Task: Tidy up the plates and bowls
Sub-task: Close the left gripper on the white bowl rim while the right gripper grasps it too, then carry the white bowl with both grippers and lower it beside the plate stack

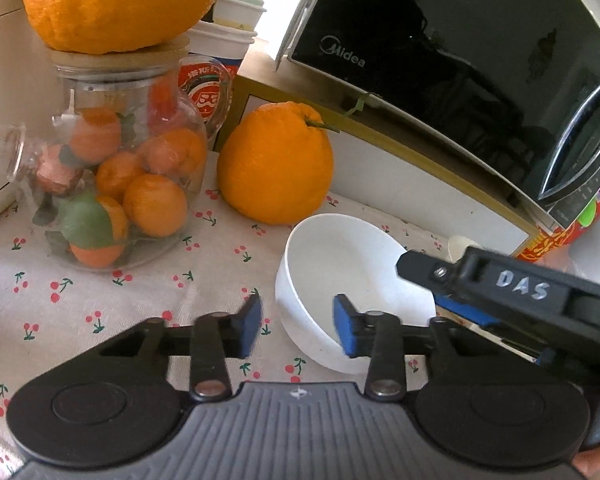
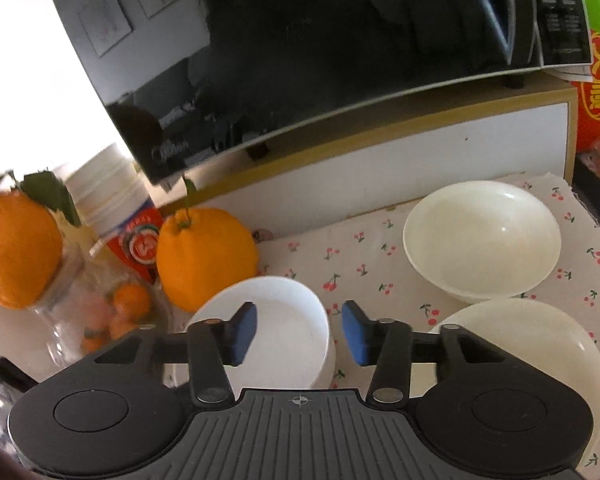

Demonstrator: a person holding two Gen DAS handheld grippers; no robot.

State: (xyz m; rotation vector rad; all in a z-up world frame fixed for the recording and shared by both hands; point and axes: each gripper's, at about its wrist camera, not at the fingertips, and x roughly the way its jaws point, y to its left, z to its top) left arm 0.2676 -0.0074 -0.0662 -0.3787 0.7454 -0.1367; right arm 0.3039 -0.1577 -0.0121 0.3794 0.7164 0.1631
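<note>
White bowls (image 2: 482, 236) sit on cherry-print cloth (image 2: 364, 264) (microwave (image 2: 300, 52) behind).

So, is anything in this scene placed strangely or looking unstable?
Yes. A large orange citrus fruit is balanced on the wooden lid of the clear glass jar of small oranges, at the left of the cherry-print tablecloth. It could roll off. The white bowls look undamaged.

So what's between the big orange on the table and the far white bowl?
Just bare cherry-print cloth between the orange and the far bowl, seen in the right wrist view.
</note>
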